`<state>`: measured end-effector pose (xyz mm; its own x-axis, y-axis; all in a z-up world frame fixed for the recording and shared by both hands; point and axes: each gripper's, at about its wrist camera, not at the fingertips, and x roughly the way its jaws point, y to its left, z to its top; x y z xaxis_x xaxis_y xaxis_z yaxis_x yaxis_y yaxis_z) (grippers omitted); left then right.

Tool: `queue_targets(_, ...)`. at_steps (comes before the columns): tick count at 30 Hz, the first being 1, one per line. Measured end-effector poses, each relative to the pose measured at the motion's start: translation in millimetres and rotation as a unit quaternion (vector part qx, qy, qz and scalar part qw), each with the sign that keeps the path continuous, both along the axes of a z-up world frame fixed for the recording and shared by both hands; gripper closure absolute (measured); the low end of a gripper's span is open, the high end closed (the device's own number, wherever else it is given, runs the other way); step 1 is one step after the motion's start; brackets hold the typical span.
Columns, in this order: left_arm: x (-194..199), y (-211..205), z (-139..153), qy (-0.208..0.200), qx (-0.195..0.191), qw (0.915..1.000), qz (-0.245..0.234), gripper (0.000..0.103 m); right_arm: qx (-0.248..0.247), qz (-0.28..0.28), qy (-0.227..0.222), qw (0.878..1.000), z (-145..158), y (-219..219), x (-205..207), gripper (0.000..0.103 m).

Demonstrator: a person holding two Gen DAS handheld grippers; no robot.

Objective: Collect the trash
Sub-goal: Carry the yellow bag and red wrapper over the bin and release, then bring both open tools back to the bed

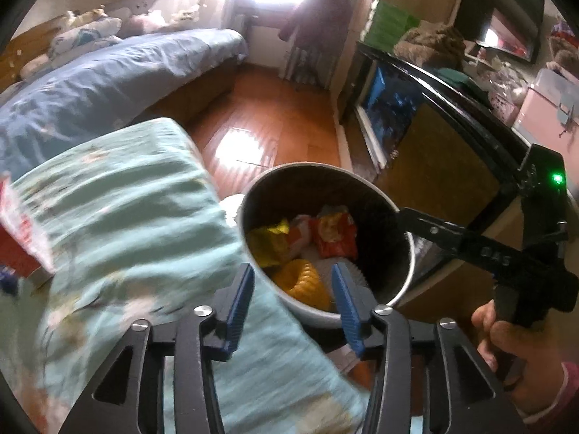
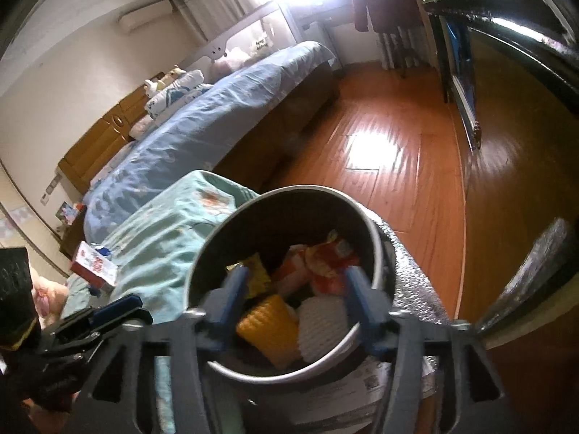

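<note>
A round grey trash bin (image 1: 311,313) (image 2: 289,193) stands on the floor beside a teal blanket. Inside it lie a red-orange snack packet (image 1: 334,235) (image 2: 331,264), a yellow wrapper (image 1: 266,244), a yellow ridged cup (image 1: 304,282) (image 2: 269,323) and a white ridged cup (image 2: 322,320). My left gripper (image 1: 292,271) hangs open over the bin's near rim, nothing between its blue pads. My right gripper (image 2: 296,278) is open above the bin's mouth and holds nothing. It reaches in from the right in the left wrist view, held by a hand (image 1: 506,343).
A red and white box (image 1: 18,231) (image 2: 94,264) lies on the teal blanket (image 1: 126,217) left of the bin. A blue-covered bed (image 1: 108,83) lies behind. A black cabinet (image 1: 452,83) runs along the right. Silver foil wrap (image 2: 409,278) leans against the bin. Wooden floor (image 2: 380,152) stretches beyond.
</note>
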<state>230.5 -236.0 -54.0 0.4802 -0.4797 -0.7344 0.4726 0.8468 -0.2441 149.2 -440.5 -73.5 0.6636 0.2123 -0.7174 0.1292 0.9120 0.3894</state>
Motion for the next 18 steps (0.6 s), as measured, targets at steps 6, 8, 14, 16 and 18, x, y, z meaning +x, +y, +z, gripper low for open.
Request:
queue_targets(6,-28.6,41.6,4.3,-0.017,-0.012,0.9986,0.049,0.046,0.005,0.028,-0.017,0.999,10.2,30.3,-9.1,0.018)
queue_targets(8,-36.1,58.4,4.3,-0.014,-0.019,0.9975,0.067,0.044,0.008,0.040,-0.023,0.999,12.3,43.1,-10.9,0.018)
queue_targets(14,-53.0,106.8,1.5,-0.006,-0.030,0.9925,0.119,0.043,0.016,0.073,-0.028,0.997,14.1,81.2,-8.6,0.017)
queue_targets(16,-58.6,121.5,1.0,-0.004,-0.032,0.9904,0.135,0.043,0.018,0.082,-0.029,0.996,13.6,91.4,-8.5,0.017)
queue_targets(18,-64.7,136.7,-0.2,-0.003,-0.034,0.9881,0.150,0.043,0.021,0.091,-0.030,0.995,13.6,102.4,-9.5,0.017)
